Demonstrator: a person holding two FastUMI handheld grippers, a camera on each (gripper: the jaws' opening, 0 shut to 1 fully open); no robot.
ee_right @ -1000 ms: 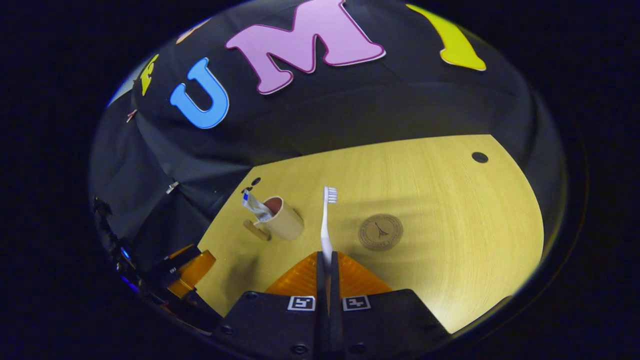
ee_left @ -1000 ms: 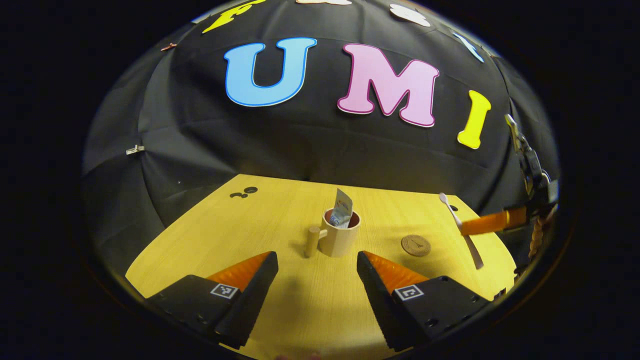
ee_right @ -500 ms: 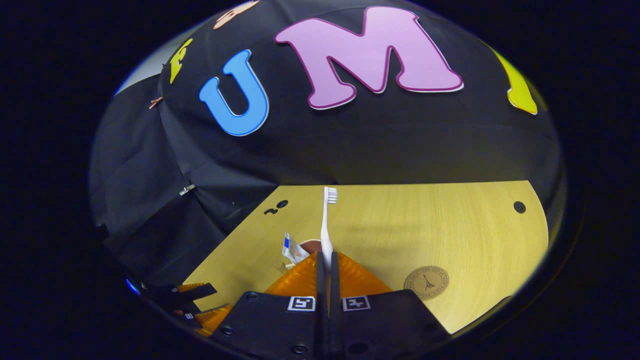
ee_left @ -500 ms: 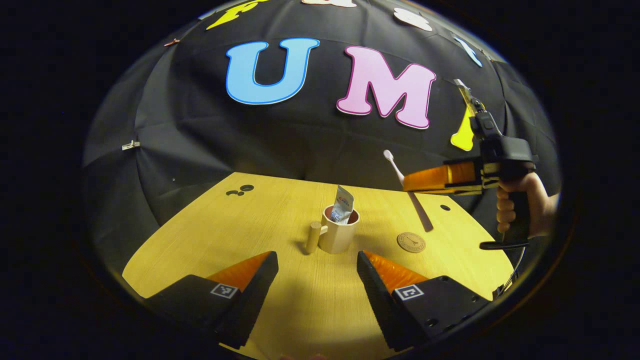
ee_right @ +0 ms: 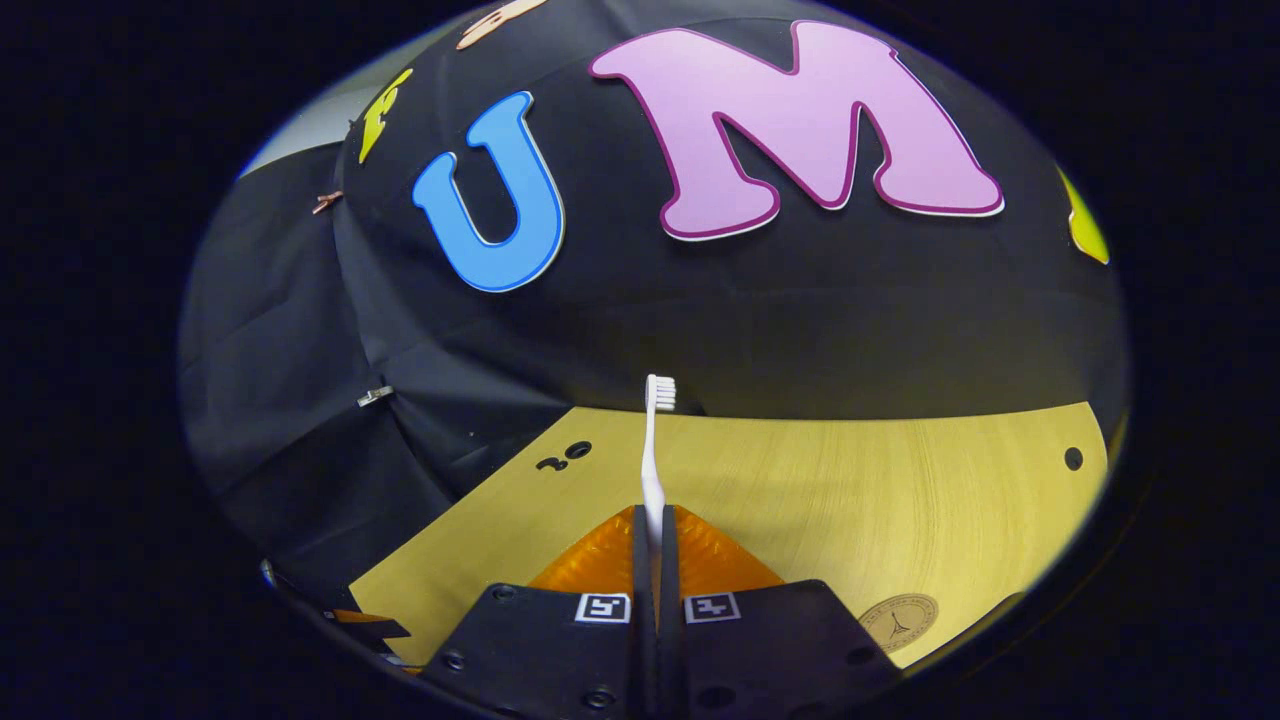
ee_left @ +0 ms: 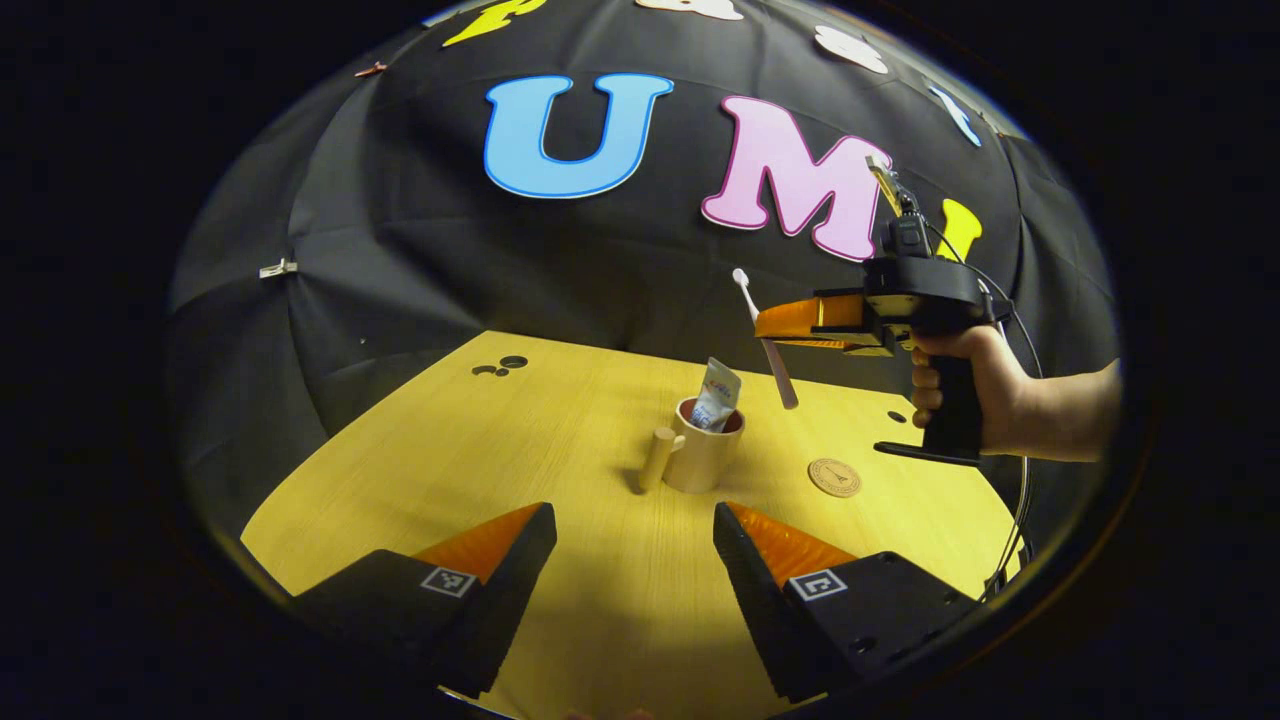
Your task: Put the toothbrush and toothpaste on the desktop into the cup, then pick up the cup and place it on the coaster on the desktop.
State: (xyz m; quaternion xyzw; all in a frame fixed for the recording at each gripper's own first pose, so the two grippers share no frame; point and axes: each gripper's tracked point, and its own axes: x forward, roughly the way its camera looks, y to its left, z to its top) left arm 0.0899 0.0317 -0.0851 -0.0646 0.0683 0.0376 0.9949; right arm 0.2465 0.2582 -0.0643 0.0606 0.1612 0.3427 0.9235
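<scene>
**A:** Where is the toothbrush right now?

**B:** The toothbrush [ee_right: 652, 455] is pinched between the two fingers of the right tool [ee_right: 651, 560], which are closed flat against its handle. It runs straight out ahead of that tool, bristle head at the far end. In the left gripper view the same toothbrush [ee_left: 765, 340] hangs tilted in the air, lower end pointing down, just above and beside the cup [ee_left: 705, 455].

**A:** How would it handle?

**B:** My judgement: light, stiff and slim, with a smooth plastic handle that could pivot or slip in a narrow pinch. The hold sits partway along the handle, leaving the lower end free to go into the cup, which looks like a sensible place to grip.

**A:** And the cup?

**B:** It stands upright on the desk [ee_left: 560, 470], straight ahead of the left tool [ee_left: 630, 545], with a peg-like handle on its left side. The toothpaste [ee_left: 717, 393] is already inside, leaning and sticking out over the rim. The cup looks rigid and probably fairly light, so it could tip if the toothbrush catches its rim. The toothpaste tube looks soft.

**A:** What is the left tool doing?

**B:** Its fingers are spread wide apart, gripping nothing, low over the desk.

**A:** Anything else?

**B:** A round coaster [ee_left: 834, 477] lies flat on the desk, ahead and to the right of the left tool, near the cup but apart from it. A hand [ee_left: 975, 390] holds the right tool's grip.
</scene>
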